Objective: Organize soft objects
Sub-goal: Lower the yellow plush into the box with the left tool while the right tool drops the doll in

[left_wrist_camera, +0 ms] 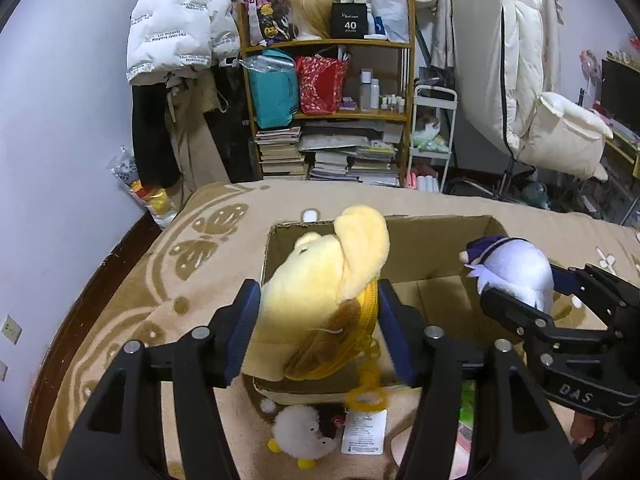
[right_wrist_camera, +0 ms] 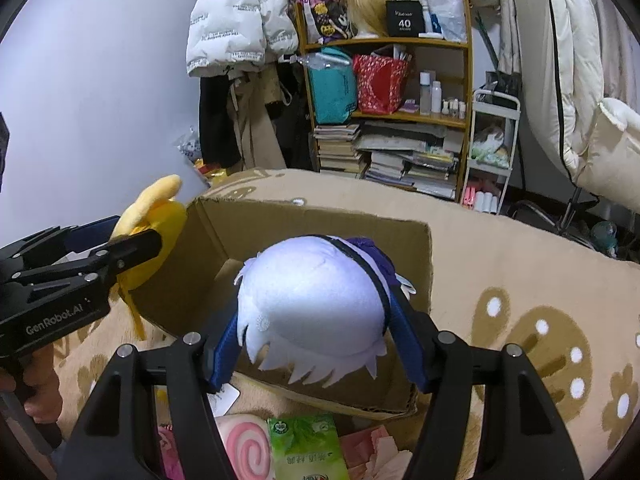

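Bed [left_wrist_camera: 132,280] carried everything, covered in a tan blanket with a brown butterfly and flower print. Bookshelf [left_wrist_camera: 328,92] stood past its far edge, packed with bags, bottles and stacked books.

Cardboard box [left_wrist_camera: 436,240] sat open on the bed, flaps up, interior bare where visible.

Left hand-held gripper [left_wrist_camera: 318,322] was clamped on the yellow plush [left_wrist_camera: 320,280], blue pads pressed into both sides. Plush hung over the box's near left corner, partly above the rim (a yellow zipper and a looped cord trailed off its underside).

Right hand-held gripper [right_wrist_camera: 316,344] was clamped on the white plush [right_wrist_camera: 312,300], pads squeezing both flanks. That plush had a dark purple part on its far end and jagged white felt fringe along the near edge. It sat over the box's near wall, above the opening.

Both plushes were well apart, one at each end of the box.

Smaller stuff on the bed in front of the box: a pink swirl cushion [right_wrist_camera: 246,444], a green packet [right_wrist_camera: 306,446] just beside it, and a small white fluffy toy [left_wrist_camera: 298,436] with yellow feet, next to a paper tag [left_wrist_camera: 364,432].
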`<control>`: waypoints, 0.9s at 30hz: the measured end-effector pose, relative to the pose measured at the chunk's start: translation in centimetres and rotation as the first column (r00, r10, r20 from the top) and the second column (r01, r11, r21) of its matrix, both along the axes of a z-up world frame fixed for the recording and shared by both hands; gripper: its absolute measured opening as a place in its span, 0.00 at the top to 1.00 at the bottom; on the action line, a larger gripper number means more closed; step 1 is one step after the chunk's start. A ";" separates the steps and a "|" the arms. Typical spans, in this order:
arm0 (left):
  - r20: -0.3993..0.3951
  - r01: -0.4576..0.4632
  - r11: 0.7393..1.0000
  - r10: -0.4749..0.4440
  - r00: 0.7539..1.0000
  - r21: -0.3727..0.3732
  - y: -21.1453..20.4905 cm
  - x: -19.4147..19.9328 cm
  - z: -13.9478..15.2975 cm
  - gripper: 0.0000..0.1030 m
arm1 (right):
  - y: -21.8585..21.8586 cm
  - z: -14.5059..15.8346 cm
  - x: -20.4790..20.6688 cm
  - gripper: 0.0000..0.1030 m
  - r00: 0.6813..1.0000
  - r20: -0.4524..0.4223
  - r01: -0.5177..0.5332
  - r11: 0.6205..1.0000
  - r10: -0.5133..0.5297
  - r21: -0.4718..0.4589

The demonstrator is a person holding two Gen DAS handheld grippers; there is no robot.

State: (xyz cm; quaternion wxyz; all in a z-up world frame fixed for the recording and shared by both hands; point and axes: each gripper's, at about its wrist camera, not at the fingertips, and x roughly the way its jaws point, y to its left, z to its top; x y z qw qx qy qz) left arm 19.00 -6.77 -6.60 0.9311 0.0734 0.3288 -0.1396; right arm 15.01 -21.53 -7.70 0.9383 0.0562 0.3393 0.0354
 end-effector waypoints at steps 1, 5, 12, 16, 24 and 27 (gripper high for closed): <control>0.002 -0.002 1.000 0.002 1.000 0.005 -0.1 0.1 -0.1 0.41 | 0.0 -0.1 0.1 0.31 1.000 -0.006 -0.003 1.000 0.003 0.002; 0.005 -0.015 1.000 0.015 1.000 0.014 -0.3 0.1 -0.3 0.26 | 0.1 -0.3 0.1 0.29 1.000 -0.022 -0.011 1.000 0.011 -0.002; 0.014 -0.034 0.999 0.034 0.999 0.014 0.2 0.0 0.1 0.11 | 0.2 0.1 -0.1 0.11 1.000 -0.013 -0.016 1.000 0.016 -0.001; 0.012 -0.048 0.998 0.048 0.999 0.033 0.7 -0.2 0.3 0.10 | 0.1 0.7 -0.8 0.05 1.000 0.002 -0.011 1.000 0.011 -0.005; -0.002 -0.090 0.996 0.090 0.996 0.020 2.8 -1.7 1.5 0.03 | -0.4 1.9 -2.9 0.02 1.000 0.013 0.011 1.000 -0.011 -0.008; -0.006 -0.106 0.994 0.106 0.994 0.016 3.9 -2.7 2.1 0.03 | -0.6 2.2 -3.9 0.02 1.000 0.012 0.020 1.000 -0.020 -0.007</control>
